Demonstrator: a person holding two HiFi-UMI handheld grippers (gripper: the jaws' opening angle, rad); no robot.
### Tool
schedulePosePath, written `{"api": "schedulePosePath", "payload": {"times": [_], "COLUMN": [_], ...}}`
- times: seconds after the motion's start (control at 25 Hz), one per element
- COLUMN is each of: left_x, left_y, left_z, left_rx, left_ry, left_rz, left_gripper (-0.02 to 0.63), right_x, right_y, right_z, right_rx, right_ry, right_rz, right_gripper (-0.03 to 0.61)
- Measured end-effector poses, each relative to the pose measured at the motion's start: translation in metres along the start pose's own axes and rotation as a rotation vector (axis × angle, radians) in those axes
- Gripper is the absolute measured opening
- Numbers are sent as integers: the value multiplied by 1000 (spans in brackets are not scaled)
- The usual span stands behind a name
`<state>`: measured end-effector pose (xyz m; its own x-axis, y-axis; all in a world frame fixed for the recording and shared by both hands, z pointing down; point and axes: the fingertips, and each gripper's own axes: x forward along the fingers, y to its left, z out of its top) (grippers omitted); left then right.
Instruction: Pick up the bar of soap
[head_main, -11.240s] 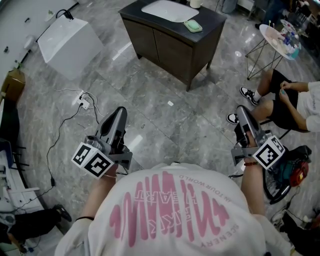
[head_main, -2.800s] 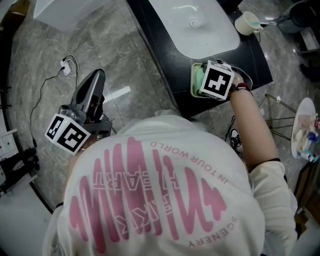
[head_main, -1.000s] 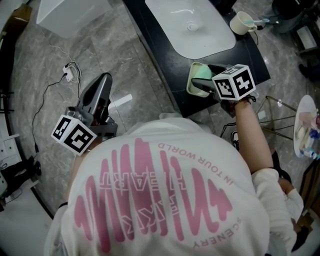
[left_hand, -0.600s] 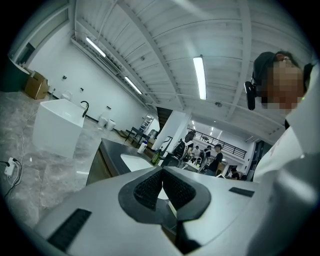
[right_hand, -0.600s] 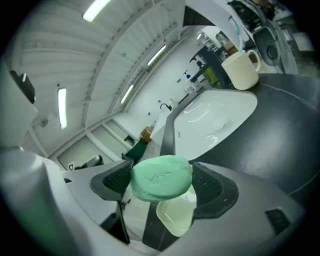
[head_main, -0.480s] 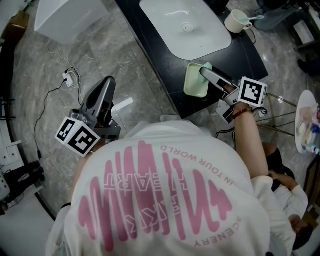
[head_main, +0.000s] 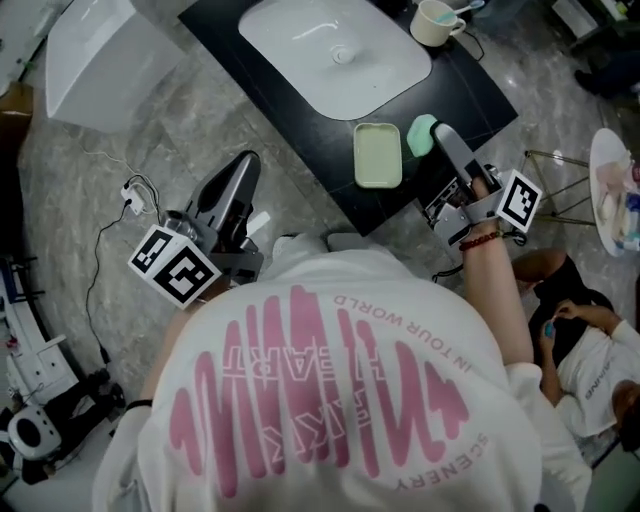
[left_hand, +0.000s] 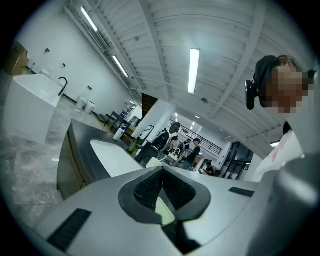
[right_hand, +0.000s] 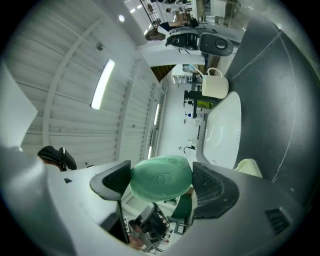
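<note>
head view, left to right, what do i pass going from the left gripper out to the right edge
left gripper → soap dish → soap → round table

- The bar of soap (head_main: 421, 135) is green, a rounded oval with a stamped mark on its face.
- It is gripped between the right gripper's (right_hand: 161, 184) jaws, just beside the soap dish (head_main: 377, 155).

A mug (head_main: 432, 20) stands beside the white basin (head_main: 300, 40).
</note>
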<state>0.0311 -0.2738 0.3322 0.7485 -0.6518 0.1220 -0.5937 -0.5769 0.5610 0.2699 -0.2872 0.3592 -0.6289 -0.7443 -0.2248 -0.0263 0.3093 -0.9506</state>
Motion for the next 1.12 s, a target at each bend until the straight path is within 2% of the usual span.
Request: {"api": "schedulePosePath", "payload": {"times": [0.32, 0.6, 0.92, 1.12], "left_x": [42, 52, 56, 46], "left_y": [-11, -25, -24, -22], "left_z": [22, 25, 19, 9], "left_rx": [26, 45, 29, 25], "left_ry": [138, 251, 335, 376], "left_rz": [-229, -422, -541, -584], "left_gripper": [10, 9, 9, 11], "right_x": [-31, -54, -80, -81], "right_y": [54, 71, 90, 99], "right_z": [-3, -37, -62, -79], "right_rx": [35, 25, -42, -93], "right_ry": [-358, -593, -782, -820], "right_rz": [206, 275, 316, 331], "right_gripper": [397, 397, 397, 397]}}
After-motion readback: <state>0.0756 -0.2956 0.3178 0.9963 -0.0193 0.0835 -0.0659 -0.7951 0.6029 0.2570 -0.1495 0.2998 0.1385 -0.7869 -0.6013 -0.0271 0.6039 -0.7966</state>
